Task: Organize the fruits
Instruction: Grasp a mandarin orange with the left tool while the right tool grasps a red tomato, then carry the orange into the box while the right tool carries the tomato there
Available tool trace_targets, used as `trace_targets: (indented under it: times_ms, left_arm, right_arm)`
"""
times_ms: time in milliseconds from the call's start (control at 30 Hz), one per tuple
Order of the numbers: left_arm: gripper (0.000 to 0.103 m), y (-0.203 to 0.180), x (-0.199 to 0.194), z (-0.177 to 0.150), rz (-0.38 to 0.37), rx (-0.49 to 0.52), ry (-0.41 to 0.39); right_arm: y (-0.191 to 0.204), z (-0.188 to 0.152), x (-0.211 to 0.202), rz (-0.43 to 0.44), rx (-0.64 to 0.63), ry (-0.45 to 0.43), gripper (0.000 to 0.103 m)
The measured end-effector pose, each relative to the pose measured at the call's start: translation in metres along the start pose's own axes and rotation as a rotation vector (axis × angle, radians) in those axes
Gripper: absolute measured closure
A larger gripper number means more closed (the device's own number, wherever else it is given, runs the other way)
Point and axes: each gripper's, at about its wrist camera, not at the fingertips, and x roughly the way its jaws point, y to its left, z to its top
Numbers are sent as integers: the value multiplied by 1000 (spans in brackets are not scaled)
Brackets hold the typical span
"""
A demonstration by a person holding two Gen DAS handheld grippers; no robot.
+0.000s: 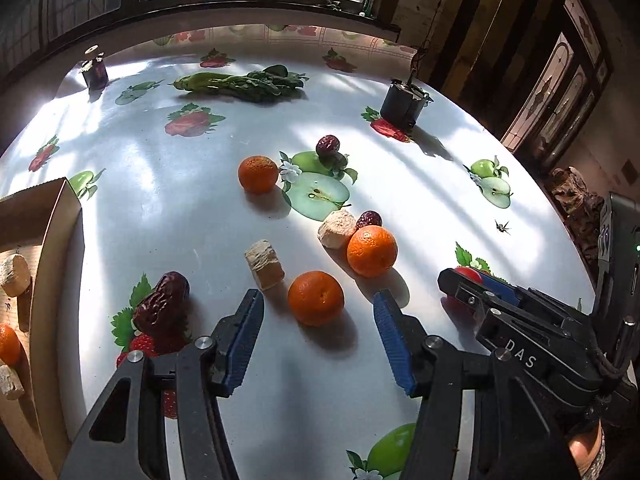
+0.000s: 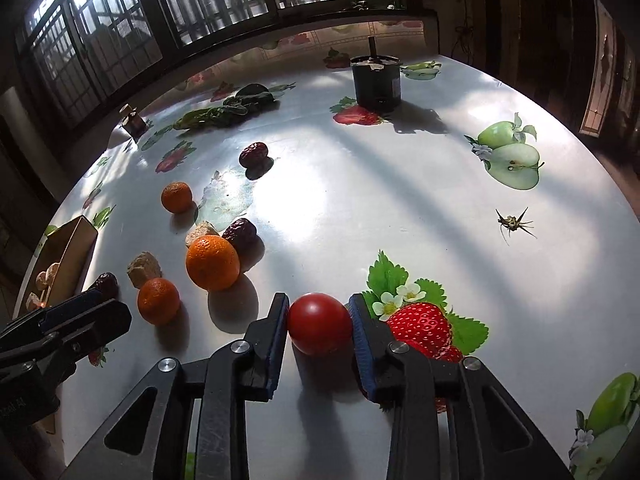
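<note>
My left gripper (image 1: 318, 306) is open, its blue pads on either side of the nearest orange (image 1: 315, 298) on the table. Two more oranges (image 1: 372, 251) (image 1: 258, 174), red dates (image 1: 162, 306) (image 1: 328, 145) and beige chunks (image 1: 265, 264) (image 1: 337, 229) lie around it. My right gripper (image 2: 319, 314) is shut on a red tomato (image 2: 319, 323), which rests on the table. That gripper also shows in the left wrist view (image 1: 474, 280). A cardboard box (image 1: 60, 248) at the left holds an orange (image 1: 8, 344) and beige chunks.
The round table wears a glossy fruit-print cloth (image 2: 400, 200). A black can (image 1: 404, 104) stands at the back right, leafy greens (image 1: 244, 82) at the back, a small dark jar (image 1: 95, 70) at the back left. A dried stem (image 2: 512, 222) lies at the right.
</note>
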Motion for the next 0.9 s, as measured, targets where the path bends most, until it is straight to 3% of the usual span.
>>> trace_targets:
  times_ms: [167,267,467,667,900]
  left_arm:
    - [47,-6,21,1,38,30,16]
    - [72,-10,25,-5,104,74,0]
    - [72,-4,8,-11,81,48,-14]
    - [72,13,-43,-25,40,5,-71]
    - [72,80,-113,-54,31,-132,-139]
  right_arm:
    - [-4,-2,-3,8,20,-5,71]
    - [-2,-3,-3,-3,9,-8,70]
    - [0,-4,-3,-7,-2,-11,71]
    - [0,-4,-3,-1,2,-18,71]
    - [-5,-4,-9,68,47,-41,71]
